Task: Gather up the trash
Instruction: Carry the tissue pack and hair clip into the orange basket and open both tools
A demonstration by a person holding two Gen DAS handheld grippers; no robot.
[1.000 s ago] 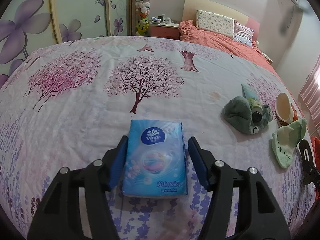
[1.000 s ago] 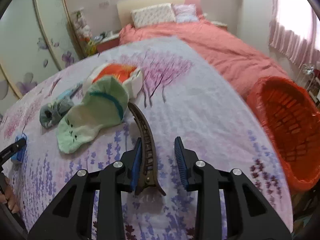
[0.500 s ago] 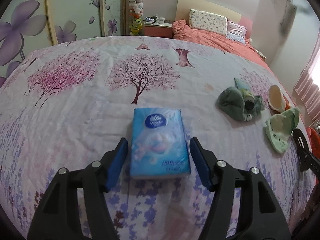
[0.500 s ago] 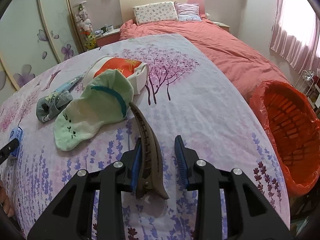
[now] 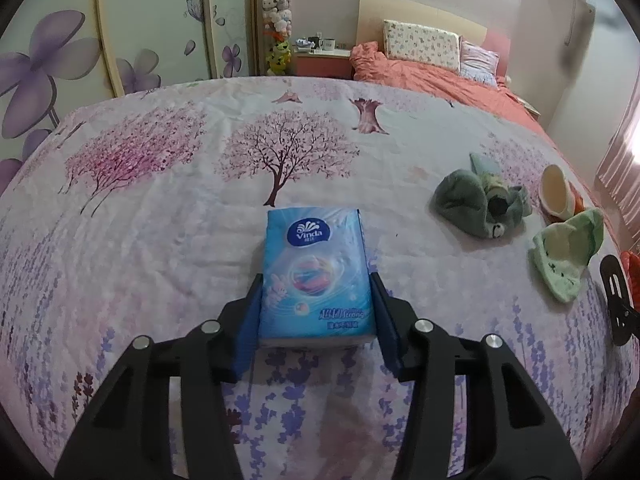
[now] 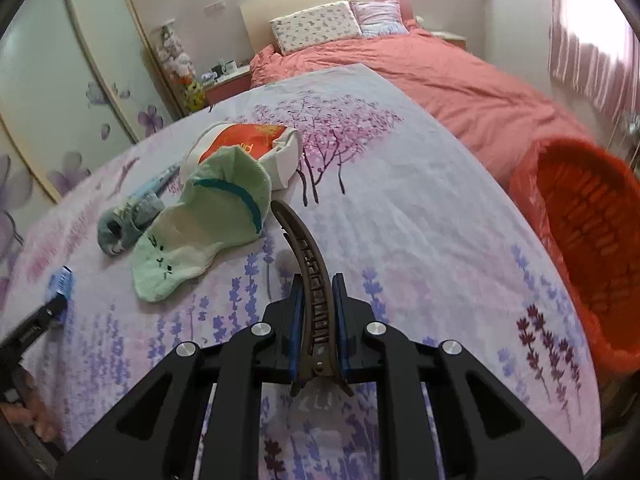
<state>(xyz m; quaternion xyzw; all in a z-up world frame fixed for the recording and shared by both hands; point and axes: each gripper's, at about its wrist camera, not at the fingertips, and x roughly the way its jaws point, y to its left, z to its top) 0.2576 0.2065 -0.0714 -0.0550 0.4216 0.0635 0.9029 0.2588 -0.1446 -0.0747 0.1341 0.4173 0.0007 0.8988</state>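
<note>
A blue Vinda tissue pack (image 5: 316, 276) lies flat on the flowered bedspread (image 5: 160, 240). My left gripper (image 5: 316, 280) straddles its near half. Its jaws are closing, and both blue pads touch the pack's long sides. A brown curved hair clip (image 6: 308, 256) lies on the bedspread in the right wrist view. My right gripper (image 6: 318, 284) is closing on the clip's near end, with its pads pressed against both sides. At the left edge of that view the left gripper's finger (image 6: 36, 328) and the end of the tissue pack (image 6: 62, 280) show.
A pale green sock (image 6: 200, 240), a grey sock (image 6: 120, 232) and a white-and-orange bag (image 6: 248, 148) lie beyond the clip. A red basket (image 6: 592, 248) lined with red plastic stands off the bed's right edge. A salmon-covered bed (image 6: 440, 72) is behind.
Both grippers have narrowed. The left pads went from a gap on each side to touching the tissue pack. The right pads closed onto the hair clip, which had a gap on its right.
</note>
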